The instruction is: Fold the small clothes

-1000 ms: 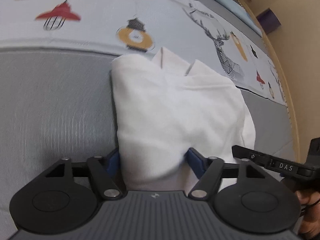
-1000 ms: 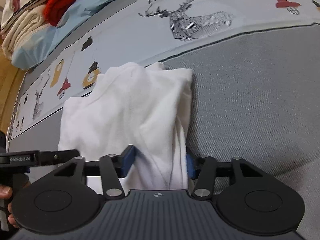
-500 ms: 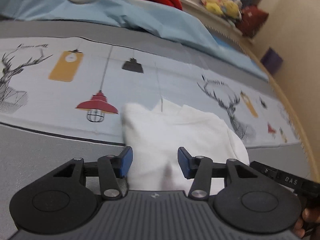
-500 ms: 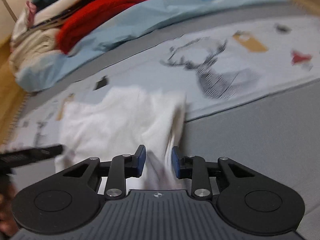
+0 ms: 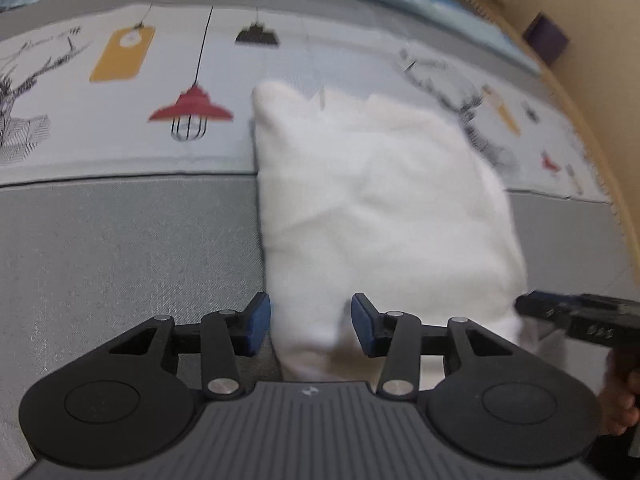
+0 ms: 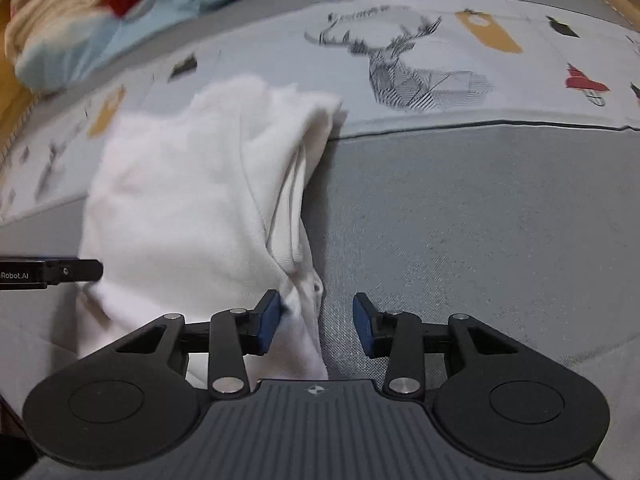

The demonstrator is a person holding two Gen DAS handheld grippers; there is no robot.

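A white garment (image 5: 372, 200) lies folded into a rough rectangle on the grey bed cover, its far end over the printed band. My left gripper (image 5: 311, 326) hovers over its near left corner. The jaws are closing, the cloth lies between them, and neither pad visibly presses it. My right gripper (image 6: 316, 322) is at the garment's (image 6: 188, 200) near right corner with its jaws opening. Its left pad (image 6: 269, 320) brushes the layered edge; grey cover shows beside the right pad. Each view catches the other gripper's black finger at its side edge.
The bed has a grey cover (image 6: 460, 220) and a pale band printed with lamps and deer (image 5: 120, 128). A light blue quilt with red and cream clothes (image 6: 60, 8) is piled at the back left. A wooden bed rim (image 5: 600, 128) and a wall lie to the right.
Both grippers rose a little and drew back. The left jaws narrowed over the cloth's corner. The right jaws pinched in on the garment's edge, then widened off it.
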